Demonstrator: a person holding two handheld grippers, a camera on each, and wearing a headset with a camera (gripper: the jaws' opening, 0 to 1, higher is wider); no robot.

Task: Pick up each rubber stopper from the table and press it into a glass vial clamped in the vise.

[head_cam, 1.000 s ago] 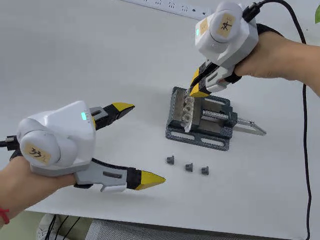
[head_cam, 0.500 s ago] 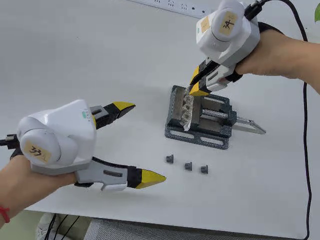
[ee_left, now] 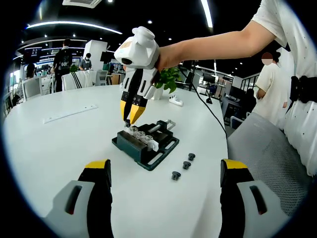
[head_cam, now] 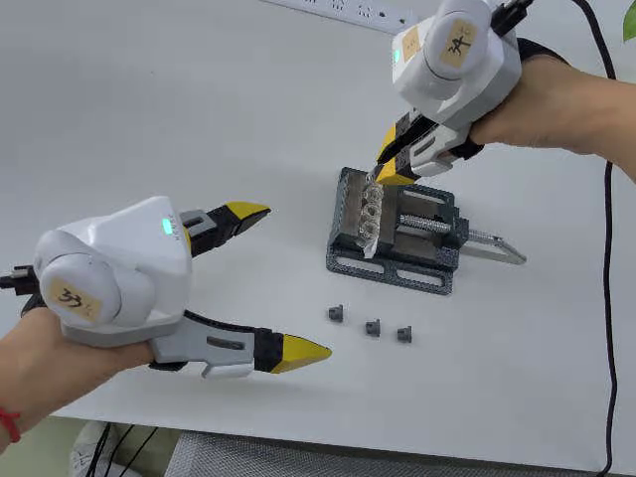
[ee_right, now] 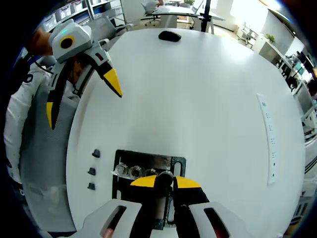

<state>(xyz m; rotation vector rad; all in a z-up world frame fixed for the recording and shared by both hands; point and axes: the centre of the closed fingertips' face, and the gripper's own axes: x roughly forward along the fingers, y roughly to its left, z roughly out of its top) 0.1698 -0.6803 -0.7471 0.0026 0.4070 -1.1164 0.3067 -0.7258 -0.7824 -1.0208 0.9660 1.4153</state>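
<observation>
— Start at the jaws. What is the right gripper point(head_cam: 384, 171) doing?
— Its yellow-tipped jaws are drawn nearly together, pointing down at the far end of the row of vials point(head_cam: 371, 213). In the right gripper view a small dark round shape sits in the narrow gap between the tips. I can't tell whether that is a stopper being pinched or one seated in the end vial.
— And the left gripper point(head_cam: 291, 280)?
— Jaws spread wide with nothing between them, held above the counter point(head_cam: 199, 119) on the person's left, well apart from the vise point(head_cam: 393, 276).
— Describe the vials.
— Clear glass, standing upright side by side, clamped between the plates of the dark grey vise. The vise's screw and flat handle point(head_cam: 494, 250) stick out to the right.
— Where are the loose stoppers point(head_cam: 373, 327)?
— Three small dark grey plugs stand in a short row on the counter, just on the person's side of the vise. They are spaced apart and don't touch each other. The left gripper's nearer tip points roughly their way.
— What else is around?
— A black cable point(head_cam: 608, 248) runs down the counter's right side, past the vise handle. A white power strip point(head_cam: 338, 10) lies along the far edge. The right gripper's body hangs over the far end of the vise.
</observation>
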